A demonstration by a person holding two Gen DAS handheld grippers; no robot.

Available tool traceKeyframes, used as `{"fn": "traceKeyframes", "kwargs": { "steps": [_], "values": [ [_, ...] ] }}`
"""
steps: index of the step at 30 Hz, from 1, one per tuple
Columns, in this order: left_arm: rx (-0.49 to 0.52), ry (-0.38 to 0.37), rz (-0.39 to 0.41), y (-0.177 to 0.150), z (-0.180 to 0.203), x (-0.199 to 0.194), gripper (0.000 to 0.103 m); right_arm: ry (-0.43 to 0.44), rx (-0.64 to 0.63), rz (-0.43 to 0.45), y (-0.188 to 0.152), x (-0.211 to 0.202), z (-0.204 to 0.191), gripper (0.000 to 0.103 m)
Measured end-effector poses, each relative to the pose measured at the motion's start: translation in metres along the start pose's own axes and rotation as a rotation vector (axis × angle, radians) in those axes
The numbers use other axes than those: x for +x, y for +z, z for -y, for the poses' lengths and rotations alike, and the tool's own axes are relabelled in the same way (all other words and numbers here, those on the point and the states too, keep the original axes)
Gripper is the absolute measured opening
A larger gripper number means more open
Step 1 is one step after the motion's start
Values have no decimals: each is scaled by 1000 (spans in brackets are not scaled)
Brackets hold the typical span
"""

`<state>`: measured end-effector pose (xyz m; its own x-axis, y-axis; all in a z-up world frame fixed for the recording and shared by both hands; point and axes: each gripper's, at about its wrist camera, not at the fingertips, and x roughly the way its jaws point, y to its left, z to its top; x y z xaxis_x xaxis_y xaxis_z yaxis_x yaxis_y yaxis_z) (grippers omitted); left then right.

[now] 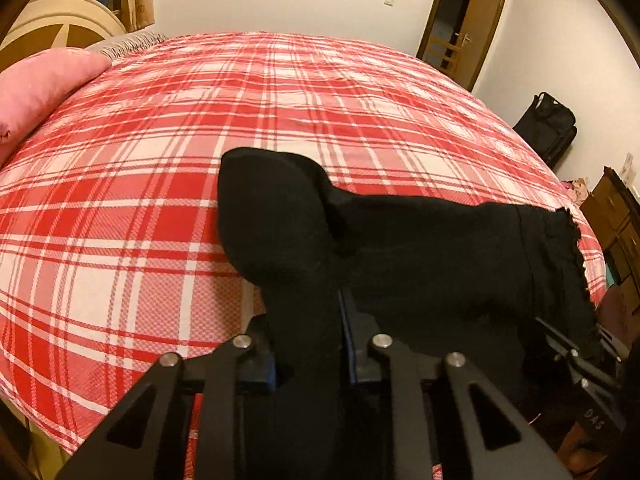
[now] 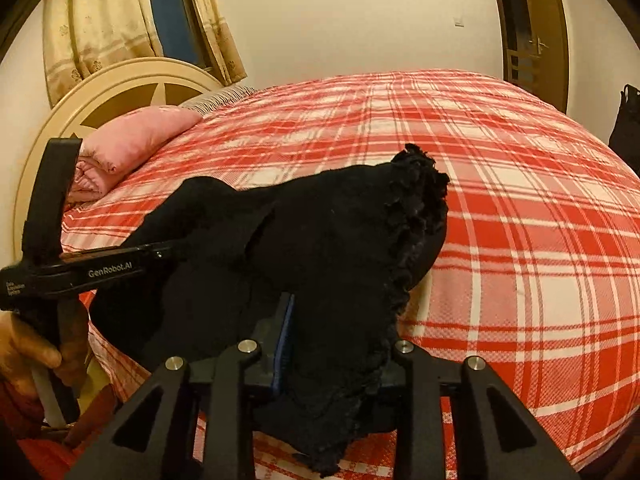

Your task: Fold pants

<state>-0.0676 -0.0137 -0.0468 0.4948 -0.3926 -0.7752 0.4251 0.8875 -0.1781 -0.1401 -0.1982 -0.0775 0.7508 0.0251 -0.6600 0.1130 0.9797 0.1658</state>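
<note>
Holding black pants (image 1: 400, 248) bunched above the red plaid bedspread (image 1: 160, 200) near its front edge: left gripper (image 1: 306, 344) clamped on a fabric fold, right gripper (image 2: 332, 344) pinching the frilled edge (image 2: 416, 216). Pink pillow (image 2: 132, 140) well apart, by the cream headboard (image 2: 120, 80).

black pants (image 1: 420, 248), red-white plaid bedspread (image 1: 160, 184), pink pillow (image 1: 36, 88)
</note>
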Motion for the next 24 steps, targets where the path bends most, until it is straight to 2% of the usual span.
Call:
{"fn": "traceKeyframes", "kwargs": {
  "steps": [8, 10, 17, 19, 22, 24],
  "values": [
    [-14, -18, 53, 11, -5, -17, 19, 30, -17, 30, 18, -10, -11, 30],
    [-17, 2, 75, 16, -8, -22, 17, 43, -30, 41, 25, -10, -16, 30],
    [-71, 6, 69, 23, -31, -19, 17, 25, -112, 70, 43, -9, -39, 30],
    [-80, -18, 48, 22, -37, -17, 20, -10, -111, 68, 41, -9, -37, 29],
    [-115, -68, 12, 21, -54, -17, 38, -31, -62, 36, 34, -2, -20, 29],
    [-107, -65, 7, 19, -56, -17, 56, -18, -1, 4, 28, 4, -5, 29]
  ]
}}
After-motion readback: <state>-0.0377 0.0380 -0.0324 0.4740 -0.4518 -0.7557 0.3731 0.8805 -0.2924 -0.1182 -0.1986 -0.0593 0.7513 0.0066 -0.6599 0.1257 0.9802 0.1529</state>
